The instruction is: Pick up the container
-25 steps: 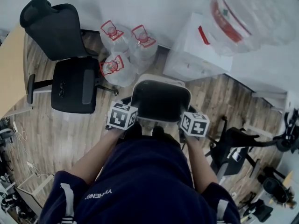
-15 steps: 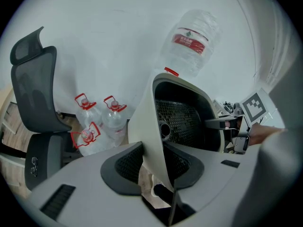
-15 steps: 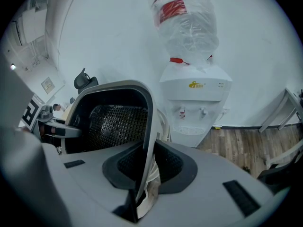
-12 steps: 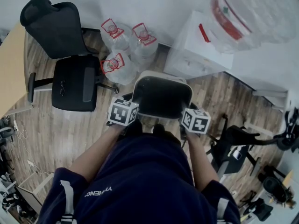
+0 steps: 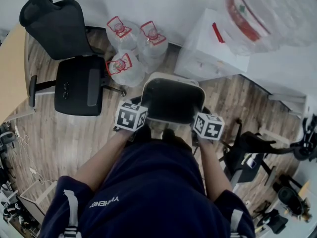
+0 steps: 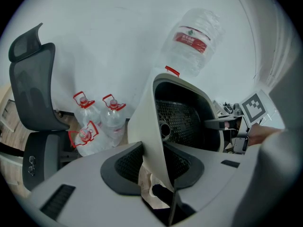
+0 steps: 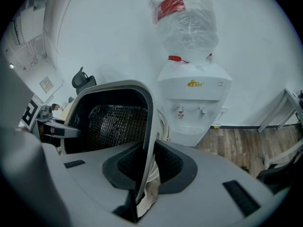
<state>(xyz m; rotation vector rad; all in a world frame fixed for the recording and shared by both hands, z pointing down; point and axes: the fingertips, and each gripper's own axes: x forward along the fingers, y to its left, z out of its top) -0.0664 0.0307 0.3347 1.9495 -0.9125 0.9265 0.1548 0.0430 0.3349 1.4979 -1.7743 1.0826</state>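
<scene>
Two grippers are what I see nearest, just beyond the dark-sleeved arms that carry them, and both are clamped on the same thing. The left gripper pinches the pale left side wall of the container, the wall running up between its dark pads. The right gripper has its jaws closed more narrowly on the thin right side wall. So the container hangs between the two in front of the body, its opening facing the head camera, with a beige shell and a black mesh lining inside. Below and past it lies the wooden floor. Farther out on the left stands a black office chair, and just beside that, three clear water jugs with red handles sit clustered together. To the right of the jugs a white water dispenser stands against the pale wall, a large clear bottle with a red label upended on top of it.
</scene>
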